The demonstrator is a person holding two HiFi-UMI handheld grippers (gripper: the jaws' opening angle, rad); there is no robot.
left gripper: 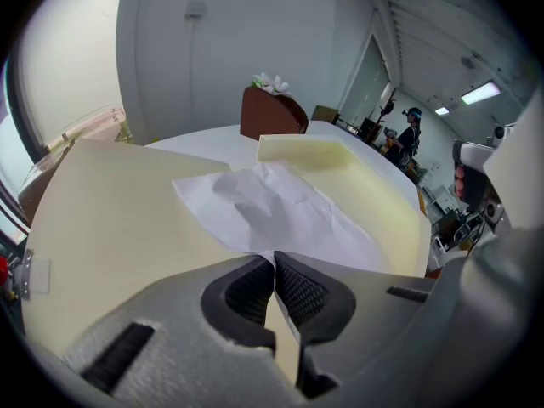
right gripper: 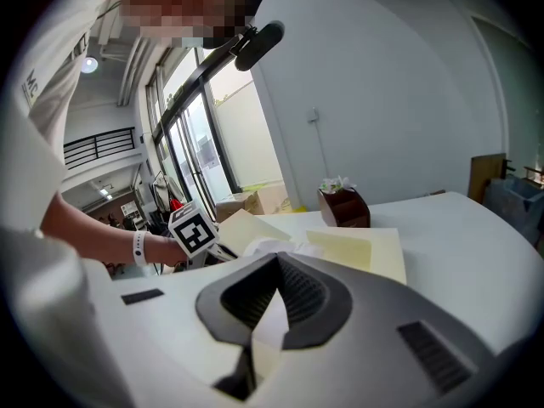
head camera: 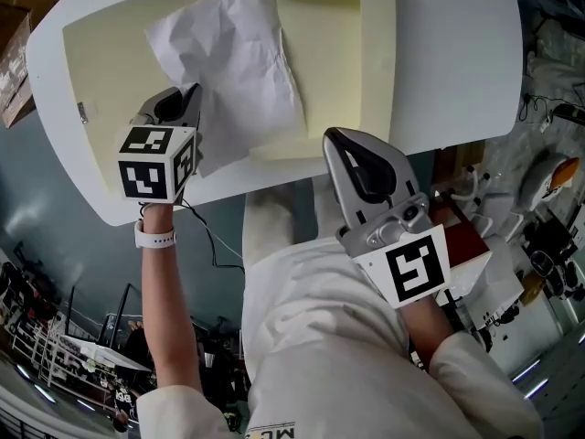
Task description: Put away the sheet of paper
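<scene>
Table (head camera: 457,62), white, carries one open cream folder (head camera: 110,71). One crumpled sheet of paper (head camera: 242,62) lies on the folder, long axis running away from the person. Two grippers: left gripper (head camera: 193,91) is clamped on the sheet's near corner, with the rest of the sheet ahead of its tips. Right gripper (head camera: 331,138) is clenched on nothing, off the table's near edge and farther from the sheet.

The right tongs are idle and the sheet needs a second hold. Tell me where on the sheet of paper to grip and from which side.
Take the sheet of paper at its near right corner, bringing the right tongs in low from the person's side. The left tongs pinch its near left edge, and the creased sheet probably lifts off the folder there.
</scene>
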